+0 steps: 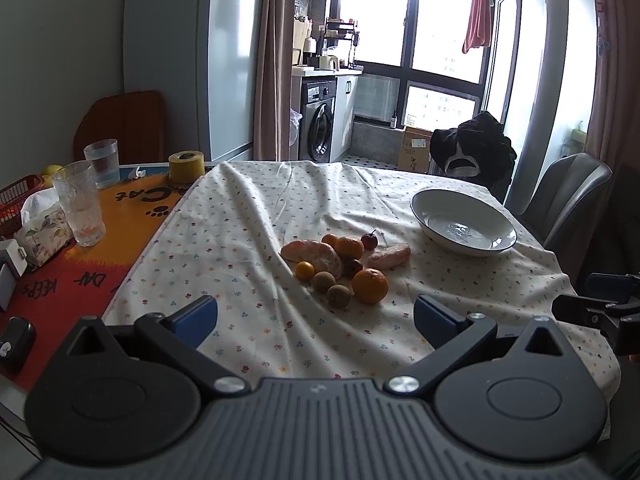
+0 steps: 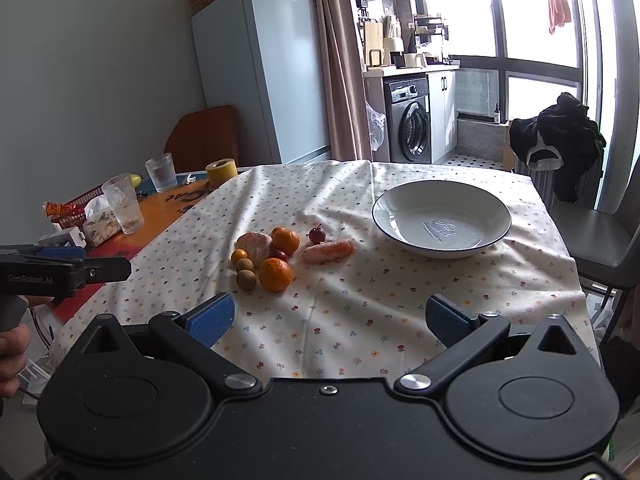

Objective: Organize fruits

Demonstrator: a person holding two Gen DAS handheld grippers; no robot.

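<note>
— Two grippers, both with jaws spread wide and holding nothing. Where's the fruit?

— Piled on the flowered cloth [image 2: 360, 320]. From the right gripper [image 2: 328, 320], the big orange [image 2: 275, 275] sits at about eleven o'clock; from the left gripper [image 1: 316, 316] it's near one o'clock, well apart from both.

— And the white bowl [image 2: 400, 200]?

— Empty, at about one o'clock from the right gripper, at three o'clock of the pile.

— Which goes first?

— Probably the right; the bowl is on its side. The long pinkish piece [image 2: 328, 251] lies crosswise, roughly nine-to-three, nearest the bowl.
</note>
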